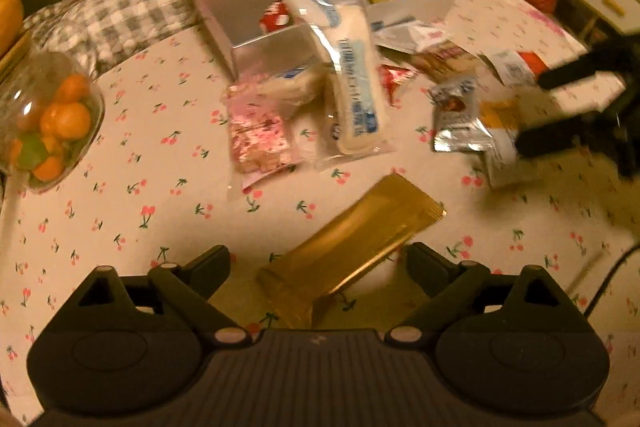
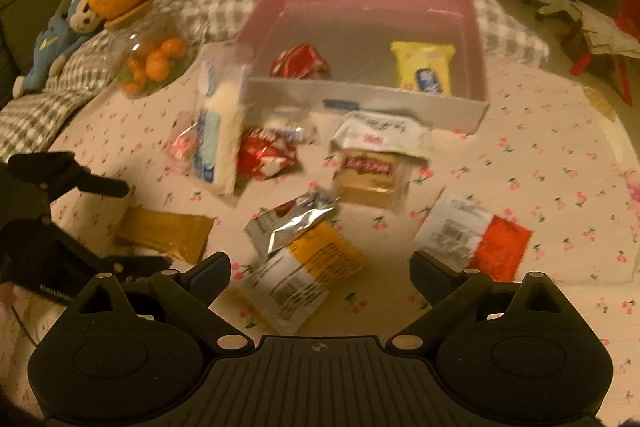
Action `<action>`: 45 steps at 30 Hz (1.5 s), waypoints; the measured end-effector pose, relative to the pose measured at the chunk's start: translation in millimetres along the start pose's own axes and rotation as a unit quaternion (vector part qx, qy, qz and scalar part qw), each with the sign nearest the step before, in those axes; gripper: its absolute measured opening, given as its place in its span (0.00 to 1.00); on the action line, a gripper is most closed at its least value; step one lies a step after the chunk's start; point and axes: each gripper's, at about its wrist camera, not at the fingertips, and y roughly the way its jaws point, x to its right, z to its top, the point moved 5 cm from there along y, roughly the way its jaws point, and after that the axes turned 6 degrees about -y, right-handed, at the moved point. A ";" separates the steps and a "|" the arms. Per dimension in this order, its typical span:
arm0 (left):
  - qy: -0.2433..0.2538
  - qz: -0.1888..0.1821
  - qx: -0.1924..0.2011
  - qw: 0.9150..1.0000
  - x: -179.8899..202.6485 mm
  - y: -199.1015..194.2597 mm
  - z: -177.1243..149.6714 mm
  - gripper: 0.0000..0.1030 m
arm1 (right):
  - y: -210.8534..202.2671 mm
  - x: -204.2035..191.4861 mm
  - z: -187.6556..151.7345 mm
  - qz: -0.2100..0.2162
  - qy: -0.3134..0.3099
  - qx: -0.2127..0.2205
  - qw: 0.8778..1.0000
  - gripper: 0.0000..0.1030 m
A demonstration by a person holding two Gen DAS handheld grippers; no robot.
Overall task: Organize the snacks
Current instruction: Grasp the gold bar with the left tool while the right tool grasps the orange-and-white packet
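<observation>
We cannot read any words on the blurry wrappers. We see a cloth with little cherries on a bed. The pink box holds two snacks: one yellow pack and one red pack. Our left claw is wide apart over a gold bar. Our right claw is wide apart over an orange-and-white pack.
</observation>
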 end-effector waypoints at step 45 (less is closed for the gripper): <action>-0.086 -0.017 -0.027 0.996 32.0 -12.4 -7.8 0.72 | 12.9 23.8 -27.6 -0.017 -0.038 -0.020 0.999 1.00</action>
